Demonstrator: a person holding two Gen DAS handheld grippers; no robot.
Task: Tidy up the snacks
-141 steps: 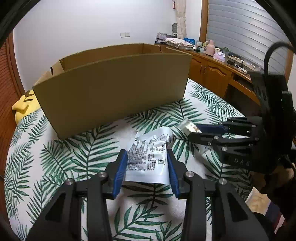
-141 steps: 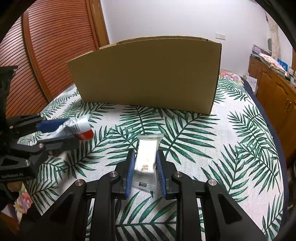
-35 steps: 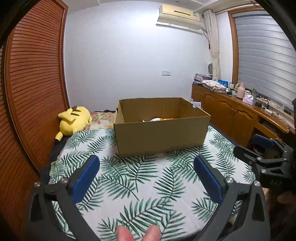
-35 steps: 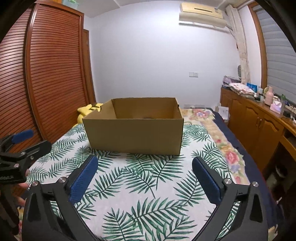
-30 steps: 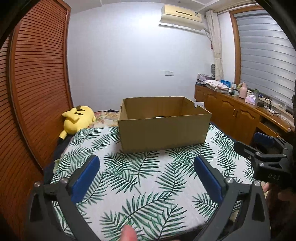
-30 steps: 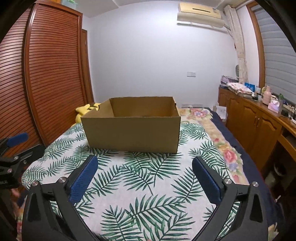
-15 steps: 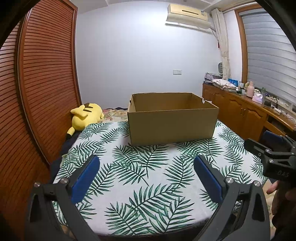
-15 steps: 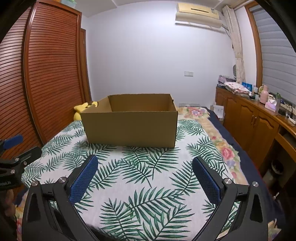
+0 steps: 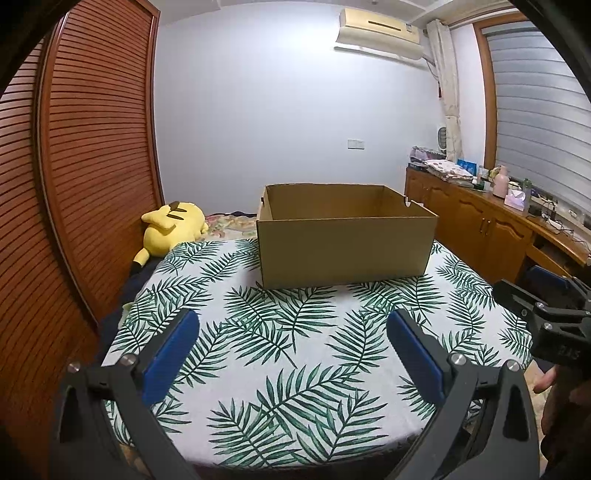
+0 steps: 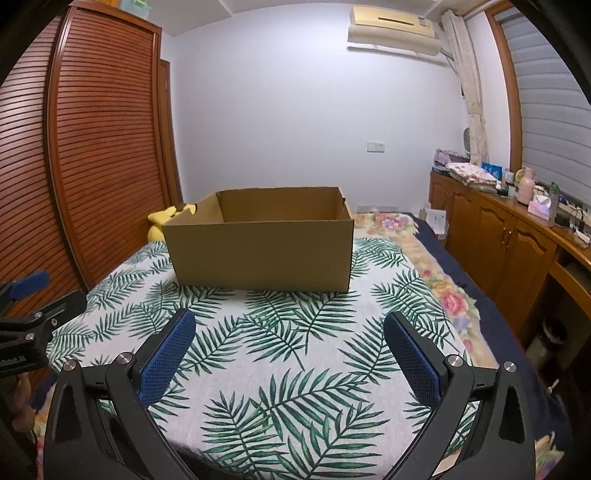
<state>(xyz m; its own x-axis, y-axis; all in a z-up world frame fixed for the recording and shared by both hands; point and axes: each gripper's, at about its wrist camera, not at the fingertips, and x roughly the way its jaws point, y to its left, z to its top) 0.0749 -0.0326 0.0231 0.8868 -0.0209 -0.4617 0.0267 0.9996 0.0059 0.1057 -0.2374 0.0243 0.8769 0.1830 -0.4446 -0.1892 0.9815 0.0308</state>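
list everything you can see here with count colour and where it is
cardboard box: 1, brown, open top, on the far half of the leaf cloth
leaf cloth: 1, white with green fronds, spread over the bed
plush toy: 1, yellow, left of the box by the wardrobe
wardrobe: 1, red-brown slatted doors, left side
cabinet: 1, brown wood, right wall, clutter on top
air conditioner: 1, cream, high on the back wall
left gripper: 1, black with blue pads, open, empty
right gripper: 1, black with blue pads, open, empty
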